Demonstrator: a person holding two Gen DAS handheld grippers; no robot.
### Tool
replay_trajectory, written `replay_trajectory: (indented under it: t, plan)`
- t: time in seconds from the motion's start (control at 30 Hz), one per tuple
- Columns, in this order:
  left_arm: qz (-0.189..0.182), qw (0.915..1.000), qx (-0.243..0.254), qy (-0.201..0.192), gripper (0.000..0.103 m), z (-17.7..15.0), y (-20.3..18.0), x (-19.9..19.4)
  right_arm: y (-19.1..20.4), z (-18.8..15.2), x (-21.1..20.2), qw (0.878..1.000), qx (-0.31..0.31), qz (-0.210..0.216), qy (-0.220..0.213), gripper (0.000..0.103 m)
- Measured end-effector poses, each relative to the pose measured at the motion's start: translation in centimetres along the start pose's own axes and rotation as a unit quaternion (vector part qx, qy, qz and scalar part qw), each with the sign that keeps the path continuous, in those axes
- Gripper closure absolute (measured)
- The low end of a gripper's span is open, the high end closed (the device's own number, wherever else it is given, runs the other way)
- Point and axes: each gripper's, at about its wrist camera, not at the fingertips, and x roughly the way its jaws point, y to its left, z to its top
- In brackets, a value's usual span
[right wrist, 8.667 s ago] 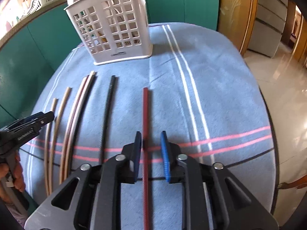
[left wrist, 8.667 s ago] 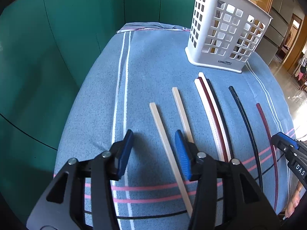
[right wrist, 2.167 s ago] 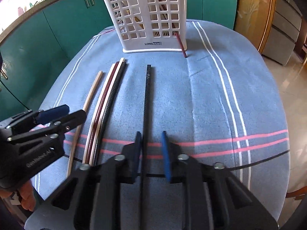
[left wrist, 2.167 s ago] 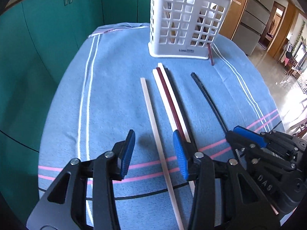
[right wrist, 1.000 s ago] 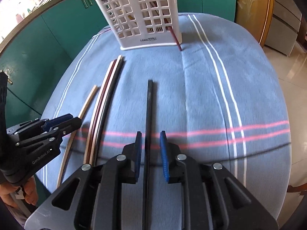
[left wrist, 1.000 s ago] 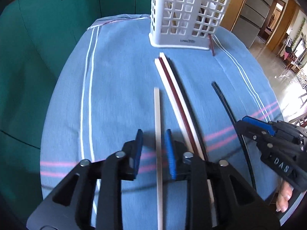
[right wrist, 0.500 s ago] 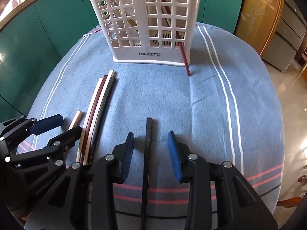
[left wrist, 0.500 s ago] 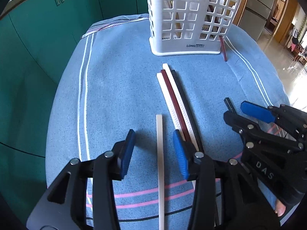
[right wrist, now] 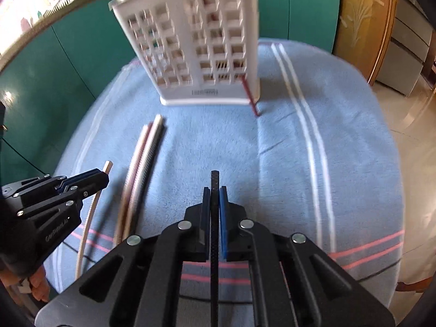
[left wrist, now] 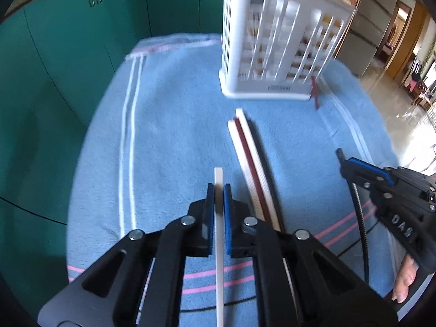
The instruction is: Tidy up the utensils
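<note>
My left gripper [left wrist: 218, 188] has a cream chopstick [left wrist: 218, 174] between its blue pads; the jaws are closing and the pads press on it. The right gripper [right wrist: 215, 190] grips a black chopstick [right wrist: 214, 179] the same way, its jaws closing too. Both sticks point toward the white slotted basket [left wrist: 272, 54] at the far end of the blue cloth [left wrist: 177, 136]. A dark red chopstick [left wrist: 314, 92] leans against the basket's front corner. Several chopsticks [left wrist: 248, 152] lie side by side on the cloth between the grippers.
Green cabinets [left wrist: 68, 54] run behind and to the left of the table. Pink and white stripes cross the cloth. A person's fingers [left wrist: 406, 283] show under the right gripper. A tiled floor lies to the right.
Both grippers stood open around their chopsticks half a second ago; now each is shut on its stick. The basket looks closer and both views are motion-blurred.
</note>
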Motion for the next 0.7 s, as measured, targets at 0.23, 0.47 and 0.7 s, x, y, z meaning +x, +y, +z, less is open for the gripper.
replay_trajectory:
  t: [0.23,0.47,0.7]
  plan:
    - [-0.018,0.9956,-0.007,-0.092,0.097,0.9,0.6,-7.7,-1.6,1.2,-9.0,0.995,0.020,0.022,-0.098,0.096]
    - [-0.029,0.9833,-0.018,-0.179,0.097,1.5,1.3,-14.1,-2.0,1.3,-16.3,0.982,0.020,0.035,-0.182,0.096]
    - [-0.040,0.9678,-0.061,-0.241,0.097,1.3,2.6,-16.9,-1.1,1.0,-19.3,0.974,0.015,0.043,-0.223,0.096]
